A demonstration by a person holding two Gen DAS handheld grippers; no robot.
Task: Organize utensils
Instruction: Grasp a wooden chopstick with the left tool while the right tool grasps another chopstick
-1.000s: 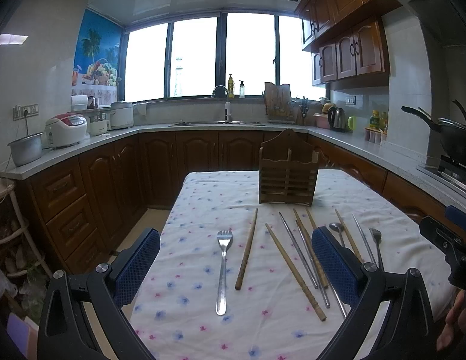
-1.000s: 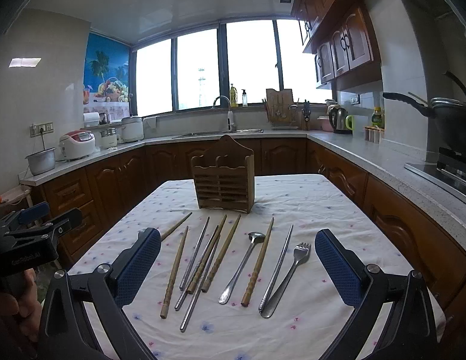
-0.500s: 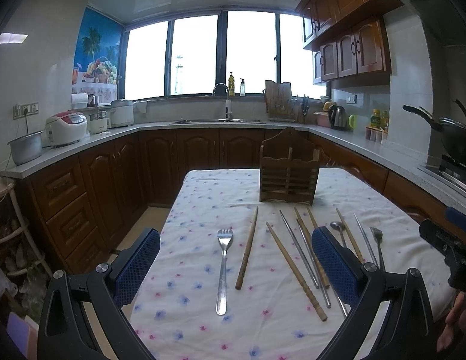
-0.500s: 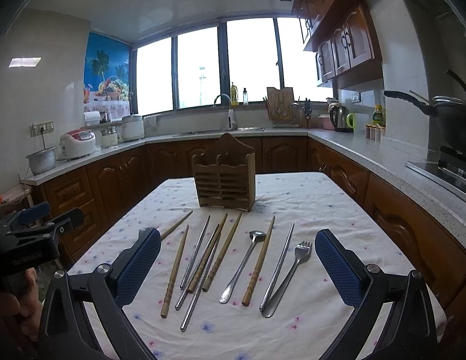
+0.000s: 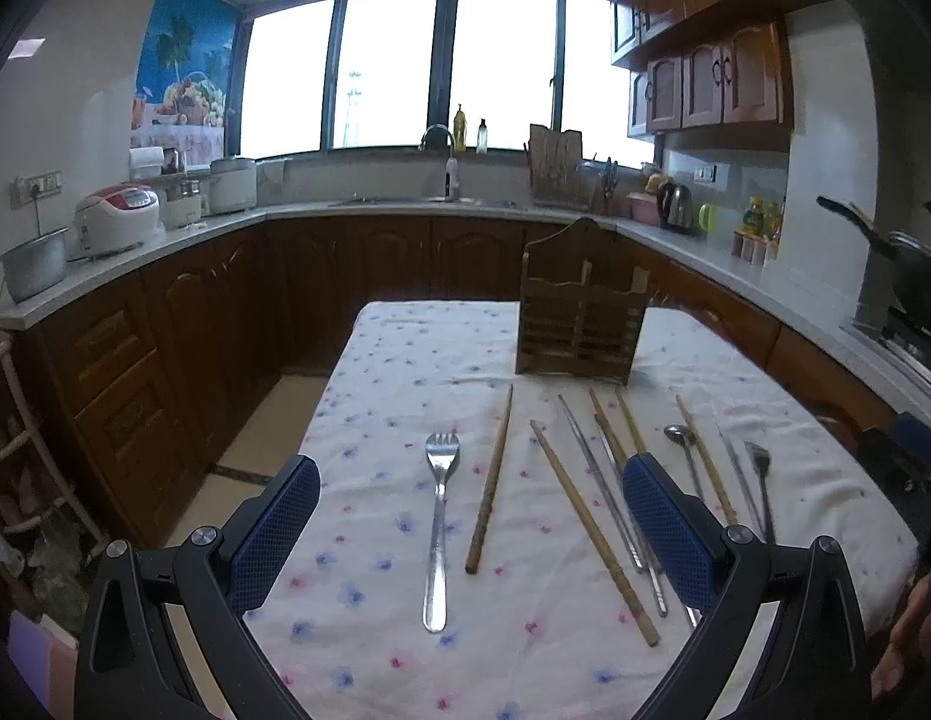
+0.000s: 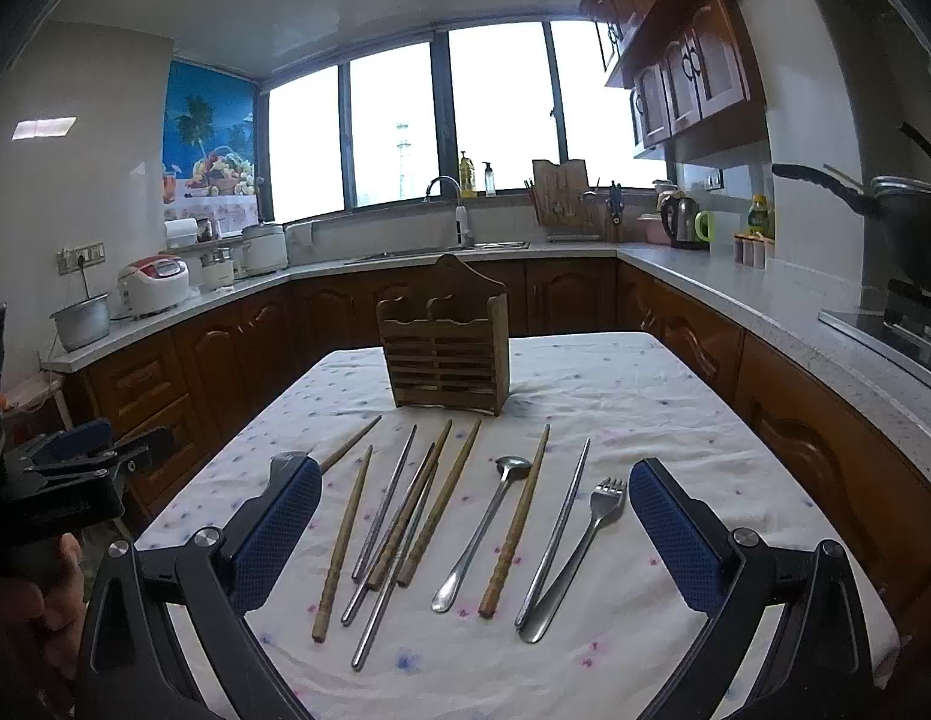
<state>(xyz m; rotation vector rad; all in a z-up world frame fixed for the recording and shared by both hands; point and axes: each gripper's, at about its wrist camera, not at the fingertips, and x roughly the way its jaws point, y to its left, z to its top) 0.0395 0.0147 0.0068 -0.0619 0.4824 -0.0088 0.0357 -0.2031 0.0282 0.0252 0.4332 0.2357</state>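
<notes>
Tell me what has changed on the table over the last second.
Nothing visibly changed. Both claws, left and right, hover open and empty above the tablecloth, as before. The forks, spoon and chopsticks lie loose where they were, and the wooden holder stands in the same spot, with nothing visible in it.

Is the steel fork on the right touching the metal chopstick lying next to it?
Touching. In the right wrist view the steel fork and the metal chopstick converge, and the fork's handle end overlaps the chopstick's lower tip with no cloth showing between them.
</notes>
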